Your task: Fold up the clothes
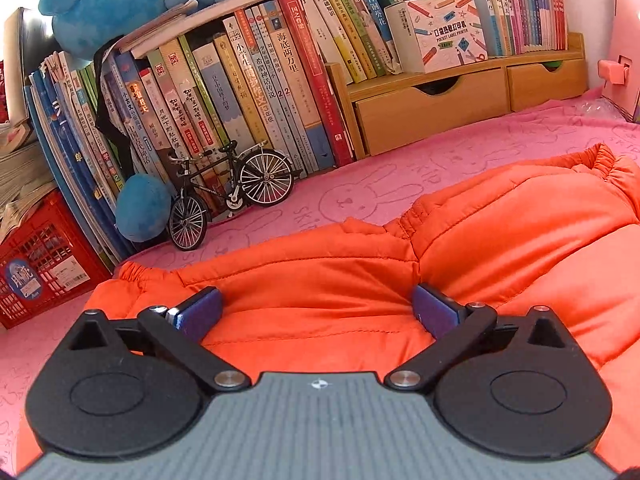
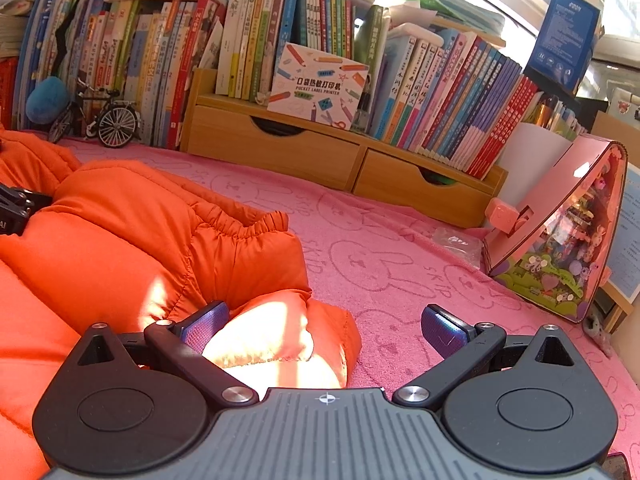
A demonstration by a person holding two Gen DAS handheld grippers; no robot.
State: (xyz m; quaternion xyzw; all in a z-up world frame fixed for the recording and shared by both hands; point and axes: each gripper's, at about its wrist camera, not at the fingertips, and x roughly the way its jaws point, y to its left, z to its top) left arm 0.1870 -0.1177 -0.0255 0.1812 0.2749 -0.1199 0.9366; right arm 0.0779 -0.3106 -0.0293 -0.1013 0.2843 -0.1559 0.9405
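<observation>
An orange puffy jacket (image 1: 460, 248) lies on the pink rabbit-print cloth (image 1: 360, 184). In the left wrist view my left gripper (image 1: 316, 312) is open, its blue pads (image 1: 202, 312) spread wide over the padded fabric near an elastic cuff (image 1: 136, 272). In the right wrist view my right gripper (image 2: 324, 328) is open at the jacket's right edge (image 2: 280, 320). Its left pad (image 2: 208, 322) rests by the orange fabric; its right pad (image 2: 442, 330) is over the cloth (image 2: 400, 248). A sleeve with an elastic cuff (image 2: 264, 220) lies ahead. The left gripper's black body (image 2: 14, 208) shows at the far left.
Rows of books (image 1: 224, 96) and a wooden drawer shelf (image 2: 320, 152) line the back. A model bicycle (image 1: 232, 192), a blue plush toy (image 1: 144, 212) and a red crate (image 1: 44, 272) stand at the left. A pink toy house box (image 2: 560, 232) and a small plastic bag (image 2: 460, 240) stand at the right.
</observation>
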